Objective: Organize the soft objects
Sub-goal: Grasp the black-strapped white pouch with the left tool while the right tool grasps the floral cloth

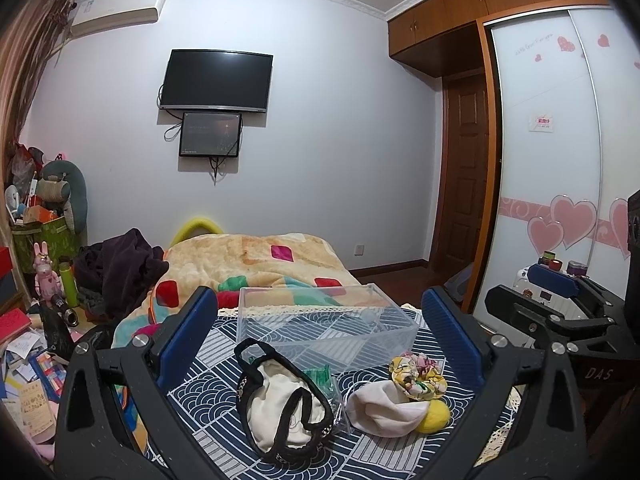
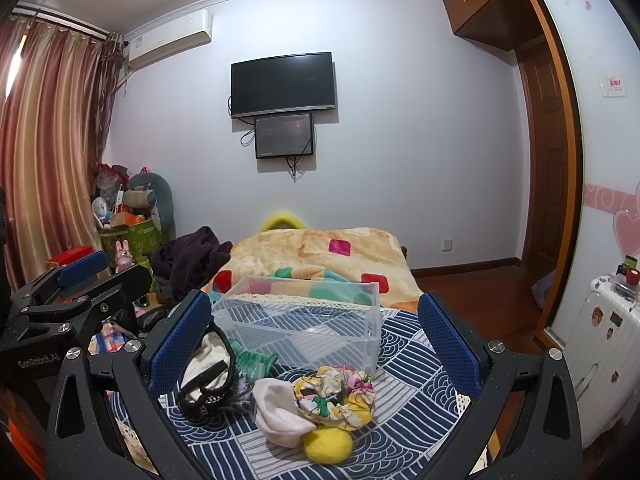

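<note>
On a navy patterned cloth (image 1: 208, 392) lie a white garment with black trim (image 1: 280, 404), a green ribbed piece (image 1: 322, 378), a white sock (image 1: 380, 404), a floral scrunchie (image 1: 418, 374) and a yellow felt ball (image 1: 434, 416). A clear plastic box (image 1: 320, 320) stands behind them, empty. My left gripper (image 1: 320, 316) is open above the pile. My right gripper (image 2: 316, 320) is open too; below it lie the garment (image 2: 206, 376), sock (image 2: 280, 412), scrunchie (image 2: 336, 392), ball (image 2: 328, 446) and box (image 2: 304, 320).
A bed with a colourful blanket (image 1: 256, 264) lies beyond the cloth, dark clothes (image 1: 120, 268) at its left. Clutter and boxes (image 1: 32, 344) fill the left floor. A wardrobe (image 1: 560, 160) and a white suitcase (image 2: 600, 344) stand right.
</note>
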A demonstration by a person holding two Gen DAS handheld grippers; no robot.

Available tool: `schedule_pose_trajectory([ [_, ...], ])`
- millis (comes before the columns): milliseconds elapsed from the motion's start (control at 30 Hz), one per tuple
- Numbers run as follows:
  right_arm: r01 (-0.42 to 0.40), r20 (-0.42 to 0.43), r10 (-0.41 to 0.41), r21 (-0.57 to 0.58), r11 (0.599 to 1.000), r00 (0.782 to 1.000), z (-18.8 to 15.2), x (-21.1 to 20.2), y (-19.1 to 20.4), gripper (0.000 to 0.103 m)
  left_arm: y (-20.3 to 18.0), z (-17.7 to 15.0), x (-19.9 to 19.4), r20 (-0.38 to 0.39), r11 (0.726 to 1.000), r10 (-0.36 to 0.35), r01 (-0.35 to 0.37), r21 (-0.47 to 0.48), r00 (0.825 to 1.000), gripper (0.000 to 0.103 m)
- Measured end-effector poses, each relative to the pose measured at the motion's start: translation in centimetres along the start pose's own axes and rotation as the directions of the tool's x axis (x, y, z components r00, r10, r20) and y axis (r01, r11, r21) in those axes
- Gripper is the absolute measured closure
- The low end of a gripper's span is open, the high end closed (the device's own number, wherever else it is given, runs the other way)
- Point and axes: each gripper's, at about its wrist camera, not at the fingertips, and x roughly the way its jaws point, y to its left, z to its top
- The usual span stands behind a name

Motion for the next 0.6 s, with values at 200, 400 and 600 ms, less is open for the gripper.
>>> schedule_pose_trajectory([
  [200,0.002,-0.004,-0.002,0.005,1.0,1.0,0.0,0.1,0.0,0.0,0.1,-0.3,0.4,-0.008,1.0,0.0,0.0,0.004,1.0,0.0],
  [400,0.027,-0.035,-0.026,0.007,1.0,0.999,-0.6,1.0,-0.5,0.0,1.0,-1.9,2.3,-0.066,1.0,0.025,-0.023,0.021,0.998,0.0],
  [600,0.041,-0.112,-0.037,0.034,0.999,0.993,-2.1,3.3,-1.7,0.0,3.6,-4.2,5.5,-0.181,0.998,0.028,-0.038,-0.049,0.983,0.0],
])
